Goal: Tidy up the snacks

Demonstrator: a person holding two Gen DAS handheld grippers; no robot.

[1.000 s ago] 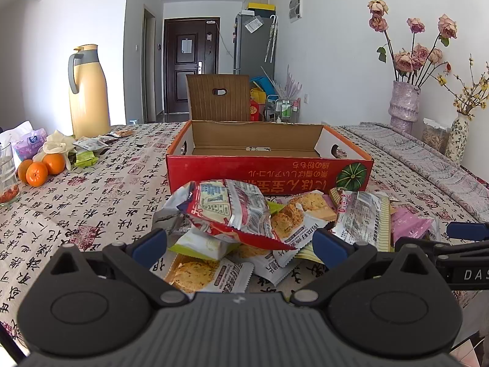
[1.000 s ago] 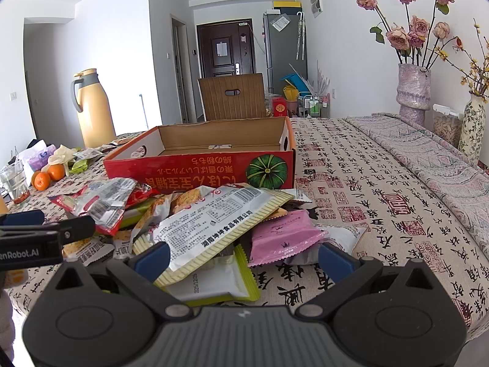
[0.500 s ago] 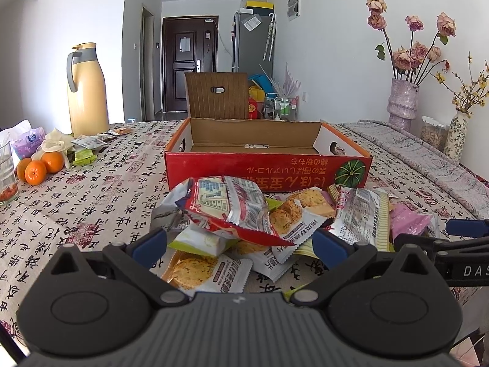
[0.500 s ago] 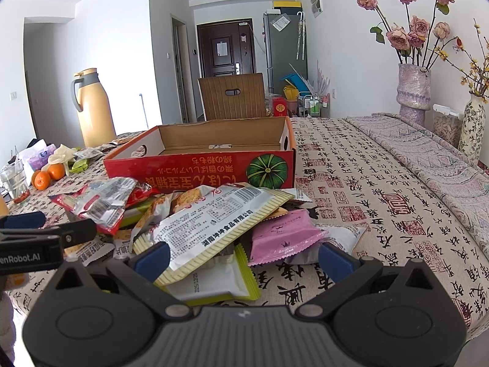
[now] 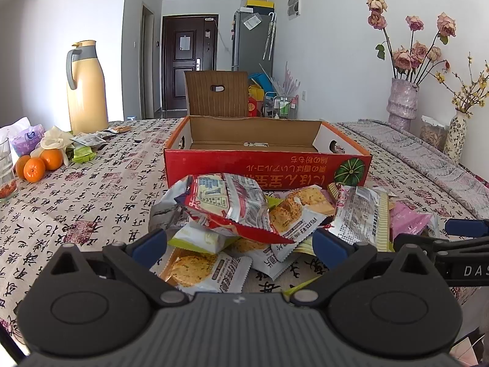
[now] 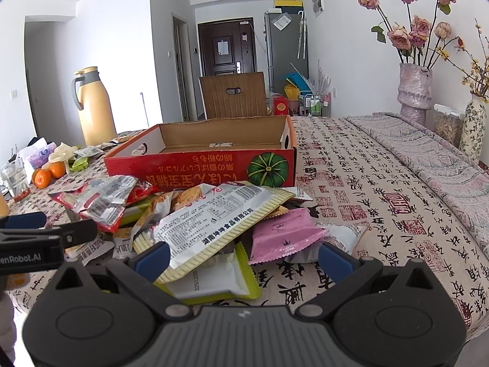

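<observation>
1. left wrist view, far left of the frame: two oranges (image 5: pixel 39 164) sit on the patterned tablecloth (image 5: pixel 76 202), with a cream thermos jug (image 5: pixel 86 88) standing upright behind them in the upper left.
2. centre of that view: the red cardboard box (image 5: pixel 266 168) lies open with nothing visible inside, its brown lid flap upright at the back. the heap of snack packets (image 5: pixel 244 217) lies on the cloth just in front of the box's near wall, a red and silver packet (image 5: pixel 226 205) uppermost.
3. bottom of that view: the left gripper (image 5: pixel 240 243) has its blue-tipped fingers spread wide on either side of the heap's near edge, gripping nothing.
4. right side of that view: a vase of dried roses (image 5: pixel 402 104) stands by the wall.
5. right wrist view, lower left edge: the other tool's black finger reaches in beside the heap.
6. centre of that view: a long white packet with a yellow crimped edge (image 6: pixel 214 220) lies over the pile, a pink packet (image 6: pixel 282 234) just to its right.
7. bottom of that view: the right gripper (image 6: pixel 243 258) is wide open and empty, its left fingertip (image 6: pixel 152 258) close against the long packet's lower end; contact cannot be told.
</observation>
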